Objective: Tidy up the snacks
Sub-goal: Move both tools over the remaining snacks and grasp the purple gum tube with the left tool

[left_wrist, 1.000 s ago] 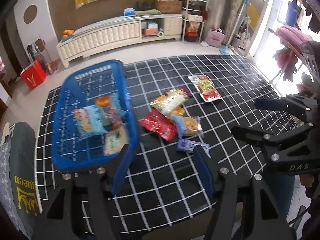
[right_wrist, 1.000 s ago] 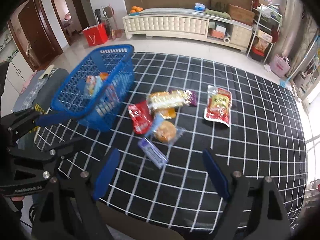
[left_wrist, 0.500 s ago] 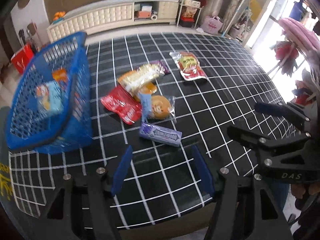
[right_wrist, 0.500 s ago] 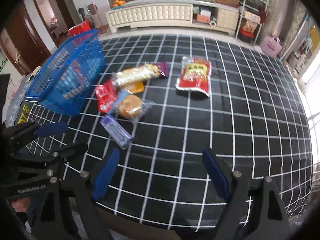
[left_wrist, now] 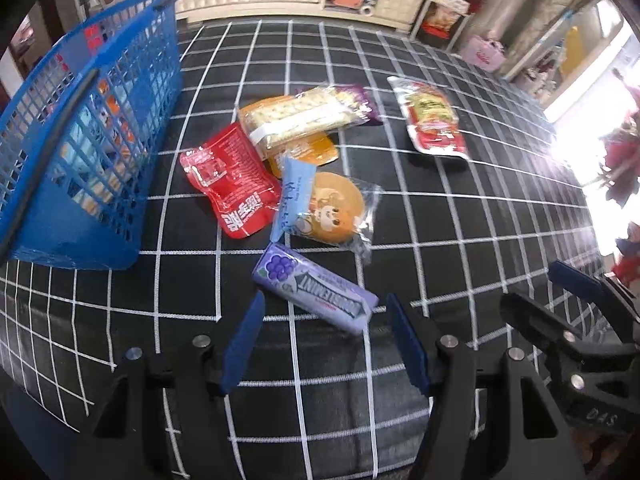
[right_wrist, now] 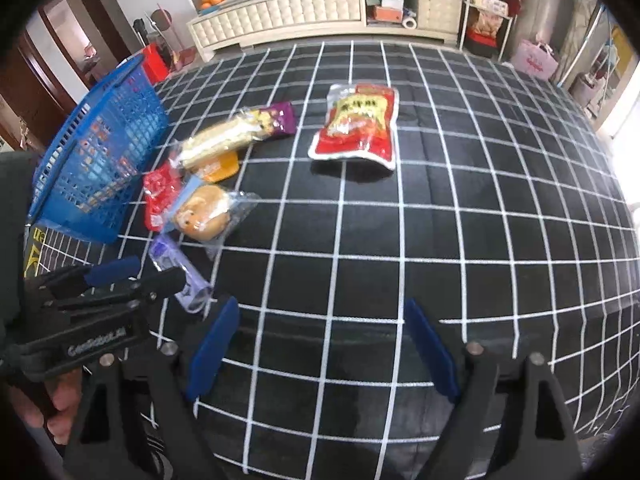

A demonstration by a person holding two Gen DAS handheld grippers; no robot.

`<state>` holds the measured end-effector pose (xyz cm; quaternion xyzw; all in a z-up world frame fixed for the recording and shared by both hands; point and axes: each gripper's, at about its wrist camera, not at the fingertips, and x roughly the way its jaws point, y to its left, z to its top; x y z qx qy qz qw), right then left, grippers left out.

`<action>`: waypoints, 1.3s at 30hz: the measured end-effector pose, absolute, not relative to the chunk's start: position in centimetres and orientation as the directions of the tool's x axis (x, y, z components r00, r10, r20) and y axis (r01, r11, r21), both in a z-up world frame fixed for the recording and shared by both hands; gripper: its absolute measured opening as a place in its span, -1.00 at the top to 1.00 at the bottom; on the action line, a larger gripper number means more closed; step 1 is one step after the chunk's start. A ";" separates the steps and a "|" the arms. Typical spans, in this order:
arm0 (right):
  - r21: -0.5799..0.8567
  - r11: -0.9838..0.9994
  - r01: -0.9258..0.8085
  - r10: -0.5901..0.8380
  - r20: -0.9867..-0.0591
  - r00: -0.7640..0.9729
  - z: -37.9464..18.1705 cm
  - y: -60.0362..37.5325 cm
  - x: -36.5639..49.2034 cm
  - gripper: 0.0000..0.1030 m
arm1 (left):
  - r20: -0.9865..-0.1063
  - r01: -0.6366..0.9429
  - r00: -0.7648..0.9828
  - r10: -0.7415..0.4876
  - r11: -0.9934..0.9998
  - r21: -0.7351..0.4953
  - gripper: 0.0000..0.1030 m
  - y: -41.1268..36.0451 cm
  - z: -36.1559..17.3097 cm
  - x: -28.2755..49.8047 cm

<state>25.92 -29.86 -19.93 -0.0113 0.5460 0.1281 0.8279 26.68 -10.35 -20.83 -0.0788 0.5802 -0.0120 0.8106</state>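
A purple gum box [left_wrist: 314,286] lies on the black checked table, just in front of my open left gripper [left_wrist: 324,304], its near end between the fingertips. Behind it lie a round bun packet [left_wrist: 334,206], a red pouch [left_wrist: 230,182], a cracker pack [left_wrist: 304,118] and a red-and-silver pouch [left_wrist: 432,120]. A blue basket [left_wrist: 86,128] with several snacks stands at the left. My right gripper [right_wrist: 320,316] is open and empty over the near table edge. The left gripper [right_wrist: 132,276] shows there over the gum box [right_wrist: 180,276].
The table [right_wrist: 480,220] has a black cloth with a white grid. A white cabinet [right_wrist: 300,12] runs along the far wall, with shelves and a pink bag [right_wrist: 536,60] to the right. A dark chair back stands at the near left.
My left gripper has swung right from the basket and dropped toward the gum box, which now sits at its fingertips. My right gripper has moved right and lower.
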 end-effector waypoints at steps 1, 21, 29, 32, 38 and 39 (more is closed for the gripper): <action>0.125 0.967 -0.223 0.201 -0.911 0.361 -20.4 -30.0 26.0 -0.71 | -0.945 -0.085 0.310 -0.099 0.988 -0.132 -0.19 -10.4 -21.4 27.0; 0.142 0.962 -0.234 0.215 -0.921 0.324 -21.8 -29.9 26.4 -0.71 | -0.958 -0.063 0.284 -0.033 0.997 -0.053 0.24 -10.5 -24.6 27.4; 0.086 0.926 -0.367 0.216 -0.919 0.330 -21.3 -25.6 26.8 -0.71 | -0.949 -0.045 0.302 -0.091 0.993 -0.109 0.42 -7.8 -24.5 23.8; 0.066 0.906 -0.418 0.215 -0.923 0.319 -21.3 -23.9 27.6 -0.71 | -0.943 -0.046 0.316 -0.101 0.991 -0.122 0.43 -6.8 -24.6 22.7; 0.104 0.916 -0.386 0.230 -0.928 0.294 -21.5 -21.9 29.6 -0.71 | -0.930 -0.047 0.357 -0.083 0.993 -0.106 0.43 -5.2 -24.0 22.5; 0.114 0.920 -0.375 0.233 -0.929 0.288 -21.6 -21.6 29.9 -0.71 | -0.928 -0.049 0.365 -0.079 0.993 -0.104 0.43 -5.0 -23.8 22.5</action>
